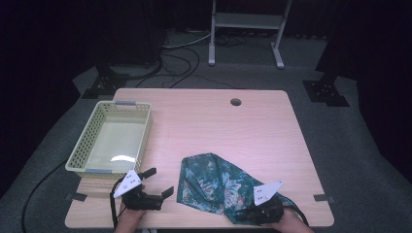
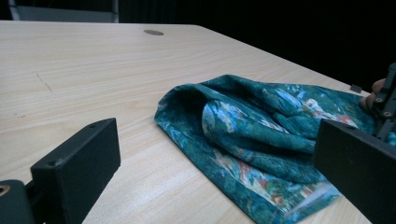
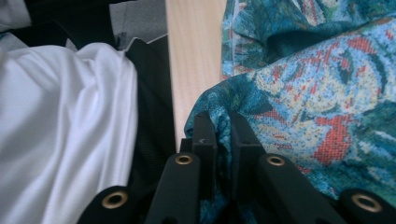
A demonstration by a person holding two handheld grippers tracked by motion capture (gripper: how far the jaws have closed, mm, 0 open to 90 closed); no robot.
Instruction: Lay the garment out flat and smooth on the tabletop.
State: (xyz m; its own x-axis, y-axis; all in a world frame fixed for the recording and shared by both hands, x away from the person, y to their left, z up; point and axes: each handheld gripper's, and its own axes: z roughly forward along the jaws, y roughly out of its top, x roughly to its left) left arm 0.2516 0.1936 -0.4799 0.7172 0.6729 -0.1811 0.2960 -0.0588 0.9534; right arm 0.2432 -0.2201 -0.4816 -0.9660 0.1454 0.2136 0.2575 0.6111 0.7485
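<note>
Dark floor and cables ring a pale wooden counter (image 1: 218, 126) in the high view, with a white stand at 12 o'clock behind it. At 9 o'clock on the counter sits a cream basket (image 1: 114, 138), and a small round hole (image 1: 235, 102) lies toward 12. A teal patterned cloth (image 1: 214, 182) is bunched at about 5 o'clock, near the front edge. The left claw (image 1: 158, 182), at 7 o'clock, rests released with its jaws spread, just beside the cloth without touching it. The right claw (image 1: 252, 213) sits at 5 o'clock on the cloth's near corner, a grey plate on top. From the left gripper view, the two black jaws stand wide apart over bare wood, the cloth (image 2: 261, 140) lying at 3 o'clock past them, its folds heaped, and the hole (image 2: 153, 32) far off at 11. From the right gripper view, the right claw (image 3: 223, 135) is clenched on a fold of cloth (image 3: 327, 93), fabric pinched between the narrow jaws; white fabric (image 3: 60, 130) of a garment hangs at 9 o'clock, a strip of counter (image 3: 194, 56) at 12.
</note>
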